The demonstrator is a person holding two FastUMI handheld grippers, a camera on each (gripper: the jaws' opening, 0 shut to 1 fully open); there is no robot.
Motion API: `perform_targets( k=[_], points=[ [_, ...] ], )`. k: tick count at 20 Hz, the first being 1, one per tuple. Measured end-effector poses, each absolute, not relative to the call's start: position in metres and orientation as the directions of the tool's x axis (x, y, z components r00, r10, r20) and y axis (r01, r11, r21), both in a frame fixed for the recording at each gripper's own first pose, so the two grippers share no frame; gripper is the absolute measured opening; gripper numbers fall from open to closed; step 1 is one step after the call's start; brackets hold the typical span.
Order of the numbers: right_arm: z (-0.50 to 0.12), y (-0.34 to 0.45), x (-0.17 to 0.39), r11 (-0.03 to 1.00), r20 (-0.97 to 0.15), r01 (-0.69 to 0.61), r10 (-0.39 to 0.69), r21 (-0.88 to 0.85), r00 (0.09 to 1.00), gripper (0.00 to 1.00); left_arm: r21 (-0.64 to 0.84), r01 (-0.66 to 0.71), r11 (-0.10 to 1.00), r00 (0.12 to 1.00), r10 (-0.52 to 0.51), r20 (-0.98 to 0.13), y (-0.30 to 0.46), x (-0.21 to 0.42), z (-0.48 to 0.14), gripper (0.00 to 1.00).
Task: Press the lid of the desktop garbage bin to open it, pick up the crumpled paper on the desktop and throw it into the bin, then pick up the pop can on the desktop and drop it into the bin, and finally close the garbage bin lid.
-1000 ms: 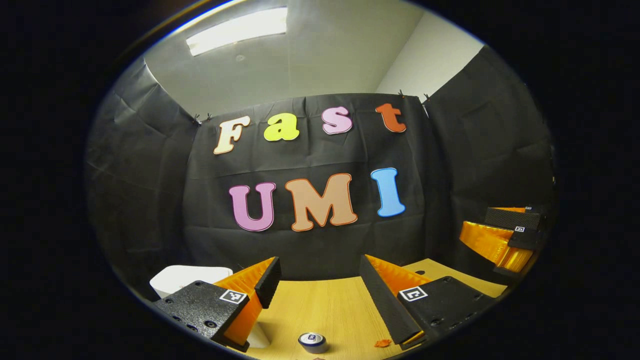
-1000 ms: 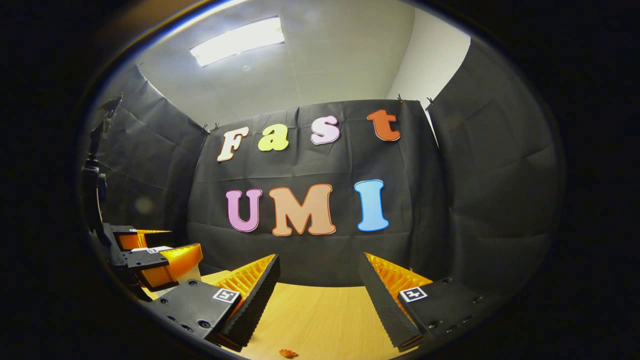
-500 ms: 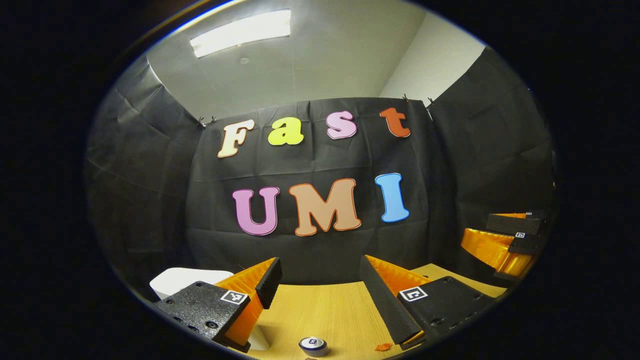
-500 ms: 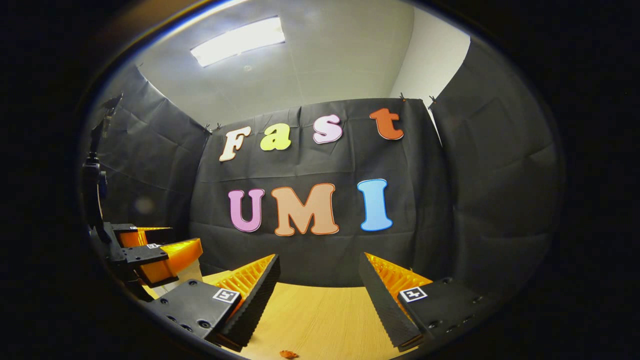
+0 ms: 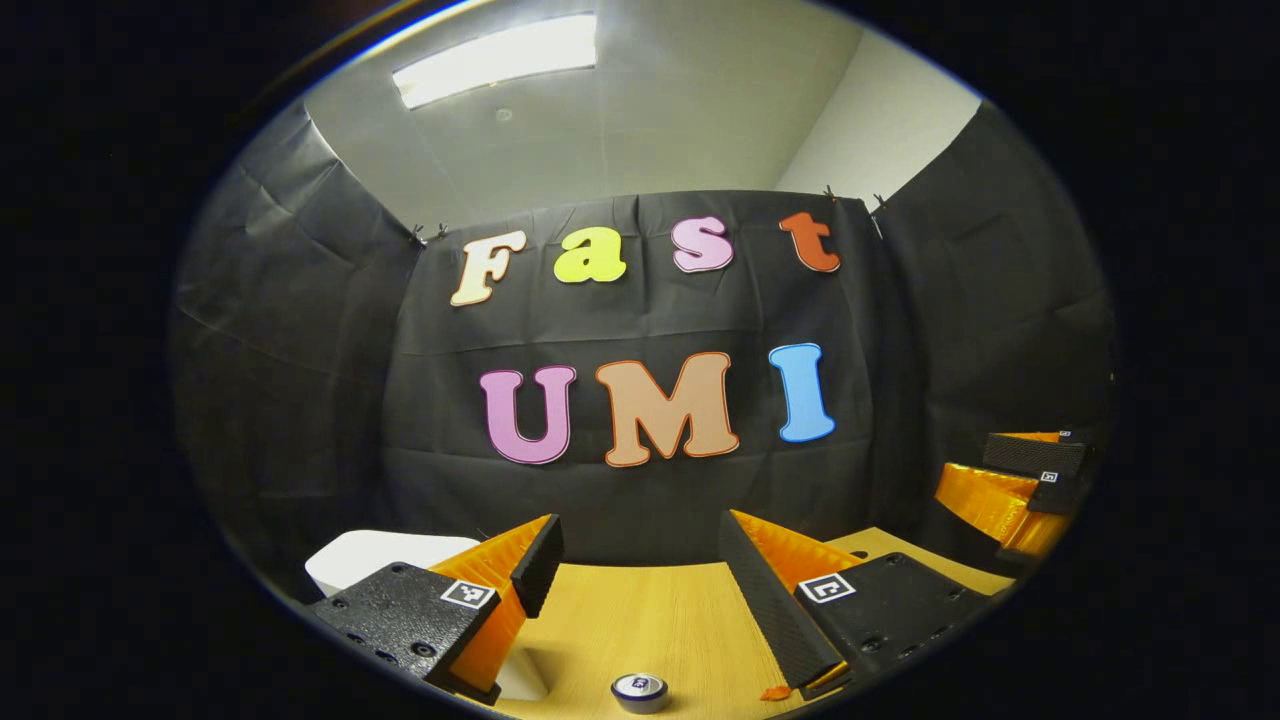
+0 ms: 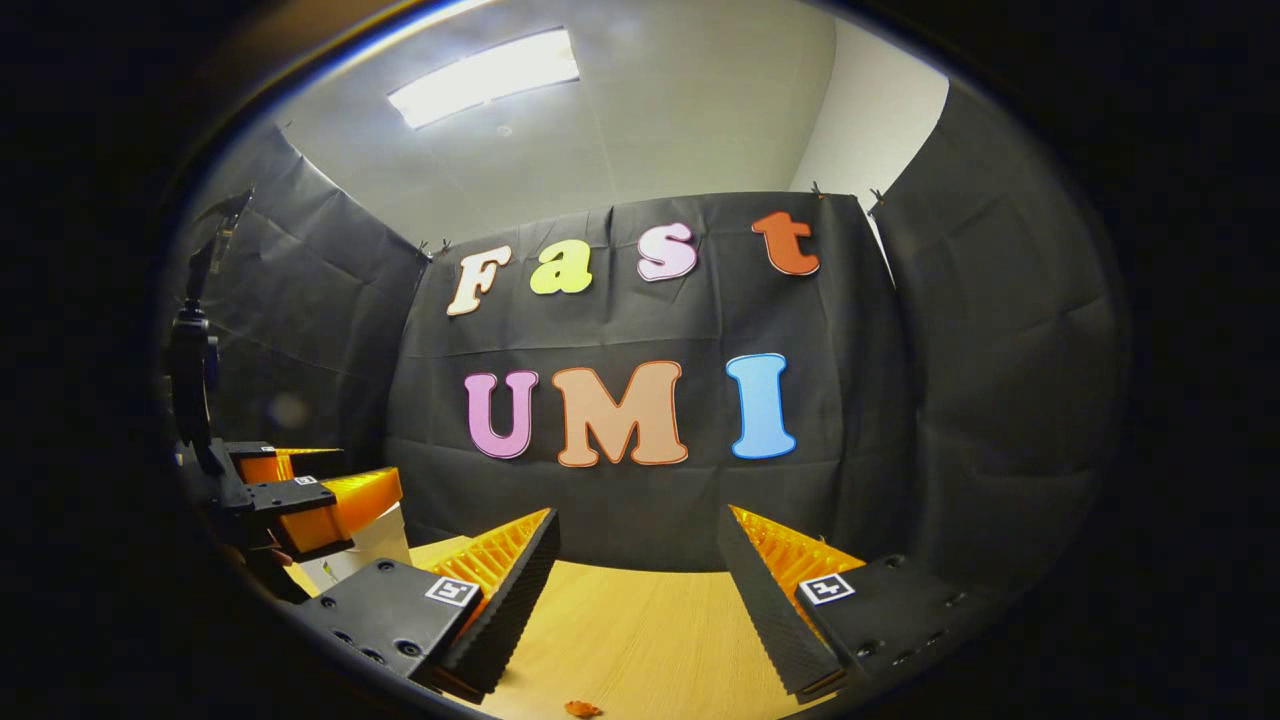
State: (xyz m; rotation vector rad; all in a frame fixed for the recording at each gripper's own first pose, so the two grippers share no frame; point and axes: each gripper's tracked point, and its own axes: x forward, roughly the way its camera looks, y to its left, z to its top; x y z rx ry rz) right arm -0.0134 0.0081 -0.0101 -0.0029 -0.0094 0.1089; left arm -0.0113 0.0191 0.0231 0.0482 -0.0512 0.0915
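In the left gripper view my left gripper [image 5: 640,530] hangs open above the wooden table [image 5: 640,610], with nothing between its fingers. A pop can [image 5: 640,690] stands upright at the bottom edge, just below the gap, showing its top. The white bin [image 5: 375,555] sits behind the left finger with its lid down. A small orange crumpled scrap [image 5: 775,692] lies by the right finger. In the right gripper view my right gripper [image 6: 638,520] is open and empty over the table [image 6: 640,620]. The same scrap [image 6: 582,709] lies near the bottom edge. The left gripper [image 6: 365,468] hovers over the bin [image 6: 375,545].
The black cloth wall closes the booth on three sides, close behind the table. The right gripper [image 5: 975,462] hangs at the far right of the left gripper view, over the table's right part. A dark stand [image 6: 190,380] rises at the left of the right gripper view.
Both views have drifted a little, with the wall sliding right. The can and the scrap have slipped closer to the bottom edge of the left gripper view. Both grippers stay open.
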Motion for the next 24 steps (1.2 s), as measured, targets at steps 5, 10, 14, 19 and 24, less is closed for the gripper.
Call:
perform_targets(
  k=[5, 10, 14, 19, 24],
  points=[
    [-0.011, 0.015, -0.012, 0.993, 0.009, -0.116, 0.116, -0.008, 0.993, 0.99, 0.052, -0.11, 0.993, 0.992, 0.106, 0.069, 0.031, -0.013, 0.027, 0.55],
    [-0.012, 0.032, -0.009, 0.991, 0.006, -0.135, 0.135, -0.012, 0.991, 0.99, 0.049, -0.142, 0.989, 0.989, 0.139, 0.054, 0.05, -0.015, 0.022, 0.15],
    [-0.016, 0.047, -0.009, 0.989, 0.001, -0.15, 0.15, -0.017, 0.989, 0.99, 0.044, -0.207, 0.977, 0.978, 0.206, 0.033, 0.08, -0.022, 0.014, 0.05],
    [-0.018, 0.065, -0.008, 0.987, 0.0, -0.158, 0.158, -0.017, 0.987, 1.0, 0.053, -0.287, 0.956, 0.958, 0.288, -0.009, 0.124, -0.028, -0.004, 0.0],
    [-0.024, 0.086, -0.006, 0.985, -0.013, -0.169, 0.169, -0.02, 0.986, 0.99, 0.063, -0.395, 0.917, 0.916, 0.398, -0.047, 0.183, -0.038, -0.026, 0.0]
  ],
)
